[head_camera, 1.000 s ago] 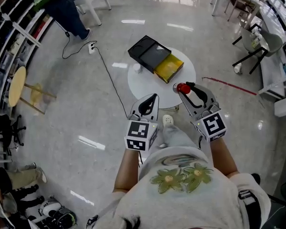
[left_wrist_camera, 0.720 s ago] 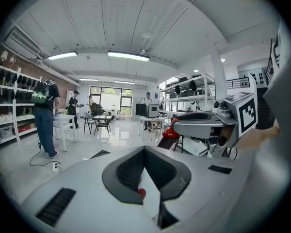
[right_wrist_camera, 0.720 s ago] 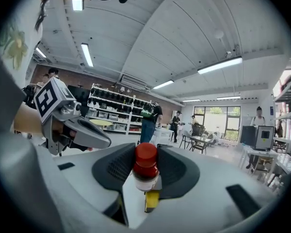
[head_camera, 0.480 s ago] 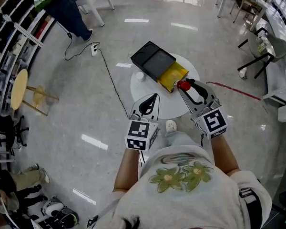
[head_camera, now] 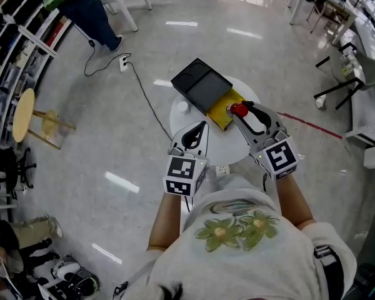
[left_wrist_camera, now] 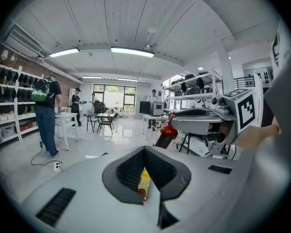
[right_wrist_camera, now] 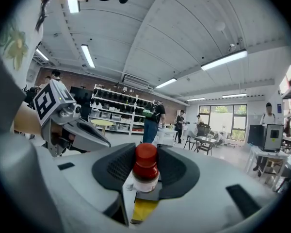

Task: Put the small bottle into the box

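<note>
A small bottle with a red cap and white label sits upright between the pads of my right gripper, which is shut on it. In the head view that bottle hangs over the near end of the yellow tray that slides out of the black box on the round white table. My left gripper hovers over the table's near edge, left of the bottle, its jaws together with nothing in them. The left gripper view shows the bottle up to the right.
A small white object lies on the table left of the box. A cable and power strip run across the floor behind. A person stands at the far left, near a wooden stool. Chairs and desks line the right.
The table and box have come nearer as I walked up. Both grippers moved forward; the bottle now hangs over the yellow tray's near end instead of short of the table's edge.
</note>
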`<control>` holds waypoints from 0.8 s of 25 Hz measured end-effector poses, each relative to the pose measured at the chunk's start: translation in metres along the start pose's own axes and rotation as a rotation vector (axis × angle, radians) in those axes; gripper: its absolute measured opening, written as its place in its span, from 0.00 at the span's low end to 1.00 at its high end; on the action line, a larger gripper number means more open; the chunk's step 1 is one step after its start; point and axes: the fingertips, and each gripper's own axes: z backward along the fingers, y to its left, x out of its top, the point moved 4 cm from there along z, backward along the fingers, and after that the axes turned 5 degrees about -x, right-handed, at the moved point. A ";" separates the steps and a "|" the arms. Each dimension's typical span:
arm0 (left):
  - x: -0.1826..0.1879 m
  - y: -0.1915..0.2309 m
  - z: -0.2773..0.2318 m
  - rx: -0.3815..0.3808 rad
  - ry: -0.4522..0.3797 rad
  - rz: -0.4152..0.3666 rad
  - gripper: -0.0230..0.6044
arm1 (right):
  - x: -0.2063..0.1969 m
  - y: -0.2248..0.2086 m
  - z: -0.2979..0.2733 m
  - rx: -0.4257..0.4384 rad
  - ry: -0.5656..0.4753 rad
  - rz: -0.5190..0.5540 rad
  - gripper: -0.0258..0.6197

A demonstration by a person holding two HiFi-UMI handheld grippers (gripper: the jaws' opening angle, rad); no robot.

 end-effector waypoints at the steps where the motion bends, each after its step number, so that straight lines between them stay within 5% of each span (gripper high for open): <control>1: 0.001 0.003 -0.004 0.002 0.000 0.003 0.04 | 0.001 -0.003 -0.005 0.005 -0.001 0.000 0.27; 20: 0.004 0.030 -0.051 0.065 0.023 0.034 0.04 | -0.019 -0.033 -0.062 0.109 0.015 -0.025 0.27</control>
